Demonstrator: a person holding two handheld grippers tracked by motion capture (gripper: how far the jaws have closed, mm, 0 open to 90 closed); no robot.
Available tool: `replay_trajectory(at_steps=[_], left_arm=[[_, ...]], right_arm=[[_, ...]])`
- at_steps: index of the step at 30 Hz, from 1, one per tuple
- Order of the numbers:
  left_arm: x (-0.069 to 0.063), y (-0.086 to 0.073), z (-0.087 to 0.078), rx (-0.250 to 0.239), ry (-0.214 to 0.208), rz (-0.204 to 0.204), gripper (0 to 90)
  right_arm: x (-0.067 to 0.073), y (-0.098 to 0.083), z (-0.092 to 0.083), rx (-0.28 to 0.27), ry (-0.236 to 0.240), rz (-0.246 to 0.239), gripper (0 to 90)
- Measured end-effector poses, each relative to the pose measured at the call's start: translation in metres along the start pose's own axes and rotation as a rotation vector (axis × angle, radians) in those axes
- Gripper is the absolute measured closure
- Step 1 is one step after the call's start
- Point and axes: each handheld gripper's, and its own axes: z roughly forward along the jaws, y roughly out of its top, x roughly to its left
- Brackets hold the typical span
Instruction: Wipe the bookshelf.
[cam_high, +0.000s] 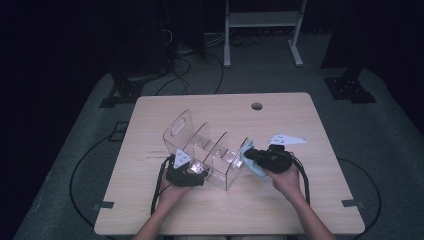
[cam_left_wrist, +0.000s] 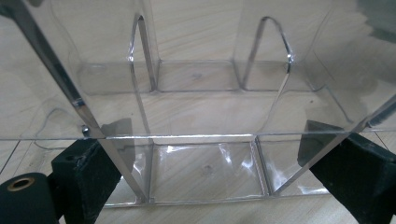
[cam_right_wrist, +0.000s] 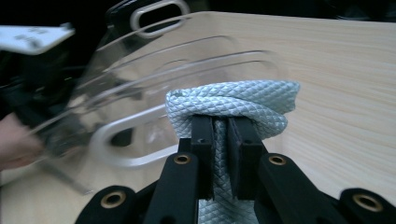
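Black jaws of my right gripper (cam_right_wrist: 219, 135) are squeezed almost together on a folded grey cloth (cam_right_wrist: 233, 105). The cloth has a bumpy diamond pattern and wraps over the jaw tips. In the high view my right gripper (cam_high: 250, 156) is at about four o'clock from the middle of the table (cam_high: 320, 200), and the pale blue-grey cloth (cam_high: 252, 167) sits at its tip, right against the end of the clear plastic box (cam_high: 210, 150).

My left gripper (cam_high: 192, 170) is at about seven o'clock from the middle of the table. Its black jaws stand wide apart in the left gripper view, one at the low left and one at the low right. They sit on either side of the clear plastic box (cam_left_wrist: 201, 140), holding it by its long side. The box has thin clear walls inside that cut it into small rooms. It has a slot handle at each end. The box is tipped up a little and lies across the middle of the wooden table, between my two hands.

My left hand (cam_high: 172, 192) and my right hand (cam_high: 287, 180) come in from six o'clock.
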Motion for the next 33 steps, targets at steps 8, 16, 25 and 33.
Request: replay_trajectory(at_steps=[8, 16, 25, 33], left_arm=[[-0.002, 0.001, 0.0, 0.001, 0.005, 0.001, 6.7], [-0.001, 0.001, 0.001, -0.003, 0.0, 0.005, 6.3], [-0.001, 0.001, 0.001, -0.003, 0.004, 0.004, 6.2], [-0.002, 0.001, 0.002, -0.004, 0.004, 0.004, 6.2]], right_arm=[[-0.006, 0.003, 0.002, 0.018, -0.031, -0.03, 81.7], [-0.024, -0.012, 0.017, 0.072, -0.053, 0.019, 81.6], [-0.047, -0.043, 0.043, 0.198, -0.073, 0.09, 81.5], [-0.063, -0.031, 0.04, 0.149, -0.109, 0.167, 81.6]])
